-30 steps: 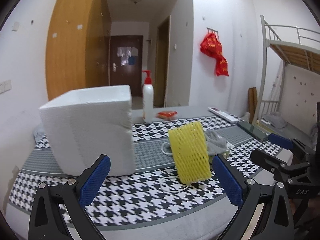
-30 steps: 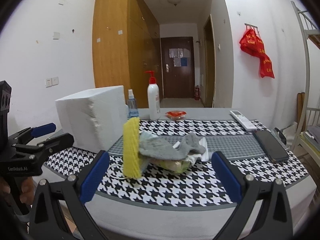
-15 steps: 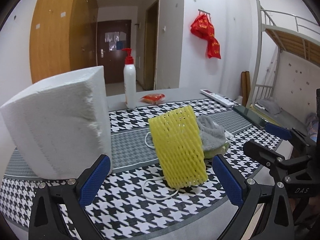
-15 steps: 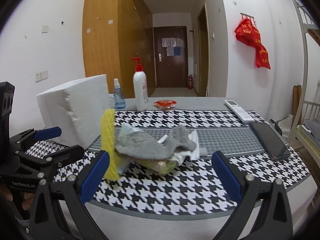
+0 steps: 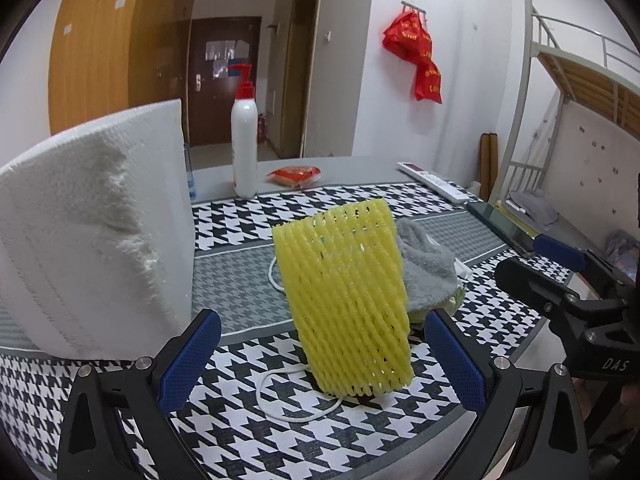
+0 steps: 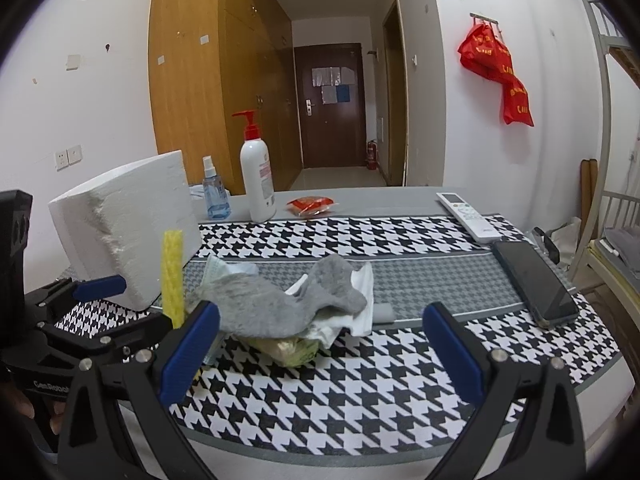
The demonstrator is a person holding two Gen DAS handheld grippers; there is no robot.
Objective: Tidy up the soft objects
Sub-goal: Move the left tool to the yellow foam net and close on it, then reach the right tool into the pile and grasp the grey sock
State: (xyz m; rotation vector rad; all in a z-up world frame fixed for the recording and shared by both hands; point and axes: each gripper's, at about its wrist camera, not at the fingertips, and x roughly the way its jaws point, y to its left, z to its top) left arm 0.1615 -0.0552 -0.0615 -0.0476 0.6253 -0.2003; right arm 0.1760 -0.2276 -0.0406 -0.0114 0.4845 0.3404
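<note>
While both grippers hover at the table's near edge, the scene reads so:
Foam block [image 5: 92, 236]: upright on the houndstooth cloth [image 6: 360, 376], left of the pile.
Yellow foam net sleeve [image 5: 348, 296]: long axis near vertical, top tilted left, leaning against the grey sock [image 6: 280, 304].
Sock: lying across white tissue [image 6: 360, 312].
Left gripper [image 5: 320, 356]: jaws wide apart, empty, sleeve between them.
Right gripper [image 6: 320, 352]: spread, empty.

Beyond the right gripper [image 6: 320, 344], its 2 blue-padded fingers [image 6: 452, 354] spread wide, a grey sock [image 6: 280, 304] tops a heap of soft things on the houndstooth-covered desk [image 6: 400, 240], a yellow foam net [image 6: 173, 276] upright at its left.
</note>
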